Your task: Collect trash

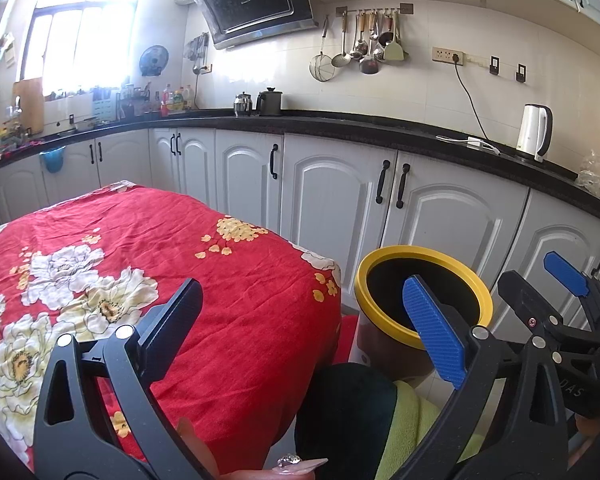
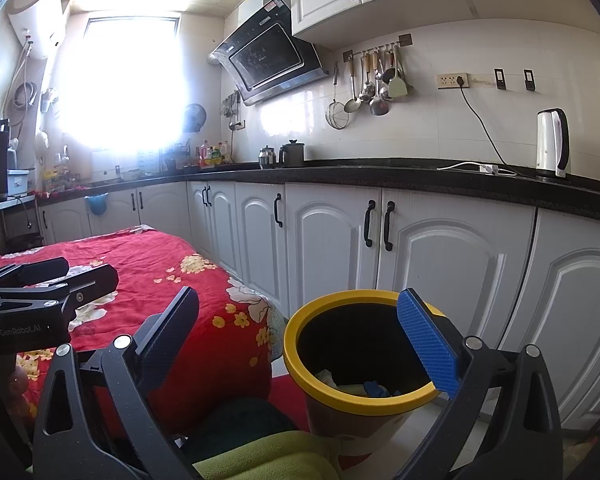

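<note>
A yellow-rimmed trash bin (image 1: pixel 384 258) (image 2: pixel 300 372) stands on the floor to the right of the table. White and blue scraps of trash (image 2: pixel 364 386) lie at its bottom in the right wrist view. My left gripper (image 1: pixel 304 320) is open and empty, over the table's right edge and the bin. My right gripper (image 2: pixel 300 336) is open and empty, above the bin's near rim. The right gripper also shows in the left wrist view (image 1: pixel 540 280), to the right of the bin. The left gripper shows in the right wrist view (image 2: pixel 72 272) over the table.
The table under a red floral cloth (image 1: pixel 160 248) (image 2: pixel 148 264) fills the left. White cabinets (image 1: pixel 332 200) with a black counter run behind, holding a white kettle (image 1: pixel 534 132). A green and dark cloth (image 2: pixel 268 456) lies below the grippers.
</note>
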{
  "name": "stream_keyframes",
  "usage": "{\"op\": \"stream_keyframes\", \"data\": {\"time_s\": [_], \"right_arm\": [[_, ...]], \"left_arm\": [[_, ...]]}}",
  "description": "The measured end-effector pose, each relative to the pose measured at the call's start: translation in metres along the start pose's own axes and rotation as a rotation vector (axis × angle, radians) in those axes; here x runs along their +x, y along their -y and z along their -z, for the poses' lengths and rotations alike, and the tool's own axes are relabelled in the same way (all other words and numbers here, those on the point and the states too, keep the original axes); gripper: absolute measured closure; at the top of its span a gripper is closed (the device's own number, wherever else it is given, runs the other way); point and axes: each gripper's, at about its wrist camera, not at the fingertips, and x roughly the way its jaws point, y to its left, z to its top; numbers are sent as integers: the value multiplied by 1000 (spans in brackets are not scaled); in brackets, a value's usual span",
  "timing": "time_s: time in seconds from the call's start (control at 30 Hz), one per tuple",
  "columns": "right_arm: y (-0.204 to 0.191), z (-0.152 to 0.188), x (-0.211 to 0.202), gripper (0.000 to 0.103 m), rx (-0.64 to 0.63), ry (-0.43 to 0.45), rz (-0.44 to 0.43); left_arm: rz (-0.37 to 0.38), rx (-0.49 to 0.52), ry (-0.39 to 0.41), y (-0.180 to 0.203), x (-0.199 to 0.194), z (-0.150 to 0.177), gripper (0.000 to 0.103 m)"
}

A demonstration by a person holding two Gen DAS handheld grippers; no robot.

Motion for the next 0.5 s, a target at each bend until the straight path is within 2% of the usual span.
{"op": "stream_keyframes", "data": {"time_s": [0.5], "right_arm": [[0,0,0,6,1,0,0]], "left_arm": [[-2,1,-1,0,0,-1,11]]}}
